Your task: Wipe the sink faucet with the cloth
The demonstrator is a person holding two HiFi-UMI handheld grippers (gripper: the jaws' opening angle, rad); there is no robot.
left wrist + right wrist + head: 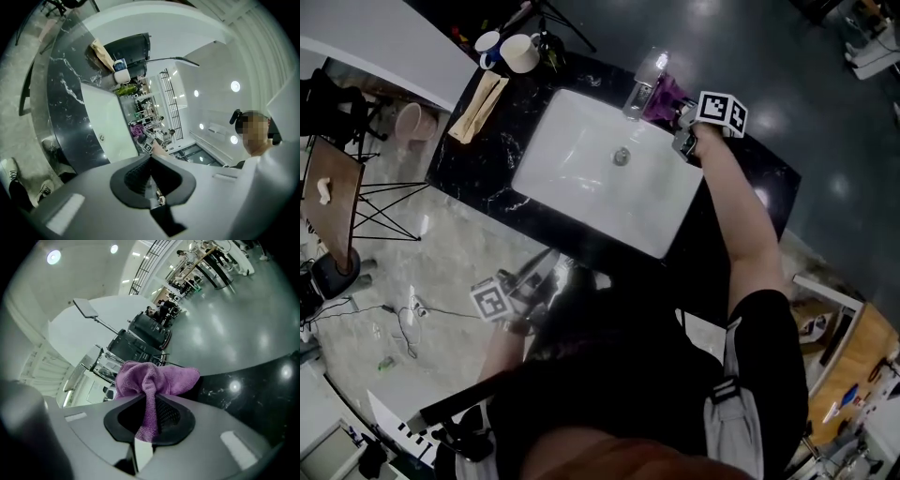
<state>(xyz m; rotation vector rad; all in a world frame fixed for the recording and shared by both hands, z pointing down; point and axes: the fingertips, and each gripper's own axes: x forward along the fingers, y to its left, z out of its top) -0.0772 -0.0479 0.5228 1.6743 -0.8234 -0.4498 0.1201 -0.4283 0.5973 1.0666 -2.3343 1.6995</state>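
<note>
A purple cloth is bunched beside the chrome faucet at the far edge of the white sink. My right gripper is shut on it, close to the faucet. In the right gripper view the cloth is pinched between the jaws and bulges out in front, hiding the faucet. My left gripper hangs low near the sink's front edge, shut and empty. In the left gripper view its jaws meet with nothing between them, and the cloth shows small in the distance.
The sink sits in a black marble counter. Two mugs stand at the counter's far left corner, with a beige cloth lying beside them. A drain sits in the basin. A chair stands on the floor at the left.
</note>
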